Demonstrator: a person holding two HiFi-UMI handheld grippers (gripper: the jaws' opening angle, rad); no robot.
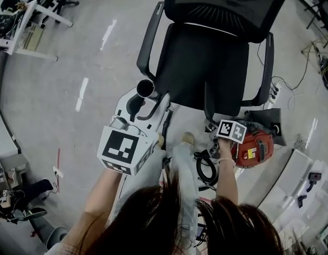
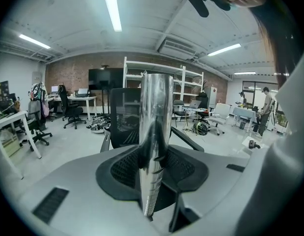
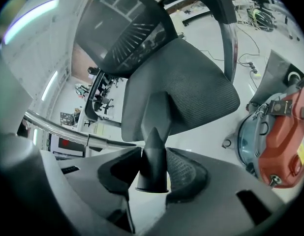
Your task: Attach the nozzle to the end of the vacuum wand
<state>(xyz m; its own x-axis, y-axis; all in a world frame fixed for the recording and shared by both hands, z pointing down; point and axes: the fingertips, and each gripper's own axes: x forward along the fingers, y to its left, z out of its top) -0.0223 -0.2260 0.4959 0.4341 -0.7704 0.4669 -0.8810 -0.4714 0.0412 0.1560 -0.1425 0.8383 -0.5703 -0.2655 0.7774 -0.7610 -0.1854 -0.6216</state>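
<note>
In the head view my left gripper [image 1: 138,104] is shut on the chrome vacuum wand [image 1: 145,88], whose open round end points up toward the chair. In the left gripper view the wand [image 2: 155,132] stands upright between the jaws of the left gripper [image 2: 153,173]. To the right, my right gripper [image 1: 209,122] is shut on a dark tapered crevice nozzle [image 1: 208,104]. The right gripper view shows the nozzle [image 3: 153,154] pinched by the right gripper [image 3: 152,173], its narrow tip pointing away. There the wand [image 3: 68,132] crosses at the left, apart from the nozzle.
A black mesh office chair [image 1: 206,62] stands right ahead of both grippers. A red canister vacuum [image 1: 254,147] sits on the floor at the right, with a black hose [image 1: 204,166] coiled beside it. A power strip [image 1: 275,92] lies behind it. White desks [image 1: 26,25] stand far left.
</note>
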